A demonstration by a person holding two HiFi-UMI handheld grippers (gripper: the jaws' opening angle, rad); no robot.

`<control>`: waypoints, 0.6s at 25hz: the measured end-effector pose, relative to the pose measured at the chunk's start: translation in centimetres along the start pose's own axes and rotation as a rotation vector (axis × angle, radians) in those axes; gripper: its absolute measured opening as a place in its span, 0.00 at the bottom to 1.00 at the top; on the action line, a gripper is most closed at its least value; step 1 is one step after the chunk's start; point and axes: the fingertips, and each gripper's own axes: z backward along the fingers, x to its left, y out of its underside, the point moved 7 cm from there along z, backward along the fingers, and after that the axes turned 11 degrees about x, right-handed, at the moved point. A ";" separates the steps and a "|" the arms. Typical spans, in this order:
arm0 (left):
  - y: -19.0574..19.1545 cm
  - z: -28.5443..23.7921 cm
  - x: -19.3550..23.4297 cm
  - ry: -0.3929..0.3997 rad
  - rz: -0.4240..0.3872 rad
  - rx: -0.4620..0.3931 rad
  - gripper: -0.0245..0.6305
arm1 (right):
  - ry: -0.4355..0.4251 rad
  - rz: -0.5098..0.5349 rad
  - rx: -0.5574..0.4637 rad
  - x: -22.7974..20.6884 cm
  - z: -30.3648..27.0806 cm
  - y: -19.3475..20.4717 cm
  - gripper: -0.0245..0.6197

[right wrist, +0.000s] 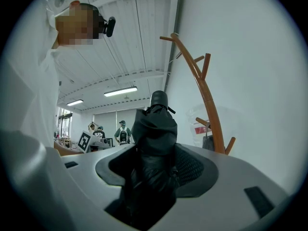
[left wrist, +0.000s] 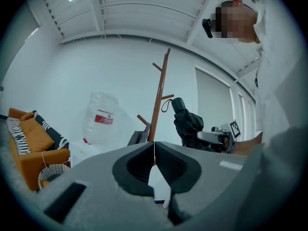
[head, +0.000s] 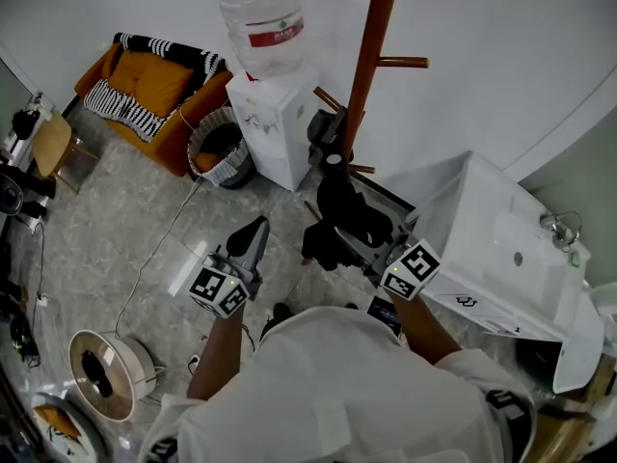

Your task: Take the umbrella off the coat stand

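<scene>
The right hand-held gripper (right wrist: pixel 154 165) is clamped on the black folded fabric umbrella (right wrist: pixel 155 126), its jaws pinching the bunched canopy low down while the handle end points up. In the head view the umbrella (head: pixel 345 215) sits at the frame's centre, just beside the pole of the orange-brown wooden coat stand (head: pixel 372 56). I cannot tell whether its wrist strap is hooked over a peg.

The left hand-held gripper (left wrist: pixel 154 160) is pressed together on nothing and hangs at the lower left of centre.

To do this step well, I would lift first so that any strap clears the upward-slanting peg. Only then draw the umbrella away from the pole, with the grip firm, since loose fabric may slide. The free gripper could steady the stand if it rocks.

The grey stone-patterned floor (head: pixel 106 230) fills the left of the frame. At the upper left stands an orange sofa with a black-and-white striped throw (head: pixel 145 90). Right of it are a woven round basket (head: pixel 220 148) and a white water dispenser with a clear bottle (head: pixel 265 75).
</scene>
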 end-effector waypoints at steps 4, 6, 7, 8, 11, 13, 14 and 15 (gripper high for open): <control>0.2 -0.1 0.0 0.005 0.012 0.004 0.06 | -0.002 0.006 0.004 0.0 0.1 0.1 0.43; 0.3 -0.2 0.0 0.008 0.013 0.006 0.06 | -0.003 0.009 0.002 0.0 0.1 0.1 0.43; 0.3 -0.2 0.0 0.009 0.012 0.006 0.06 | -0.002 0.009 0.002 0.0 0.1 0.1 0.43; 0.3 -0.3 0.0 0.011 0.011 0.005 0.06 | -0.001 0.009 0.002 0.0 0.1 0.1 0.43; 0.3 -0.2 0.1 0.013 0.014 0.001 0.06 | 0.002 0.007 0.001 -0.1 0.0 0.1 0.43; 0.3 -0.2 0.2 0.013 0.022 -0.005 0.06 | 0.003 0.006 -0.002 -0.1 0.1 0.1 0.43; 0.2 -0.2 0.2 0.013 0.024 -0.007 0.06 | 0.003 0.006 -0.003 -0.1 0.1 0.0 0.43; 0.2 -0.3 0.3 0.012 0.024 -0.009 0.06 | 0.002 0.006 -0.005 -0.1 0.2 -0.1 0.43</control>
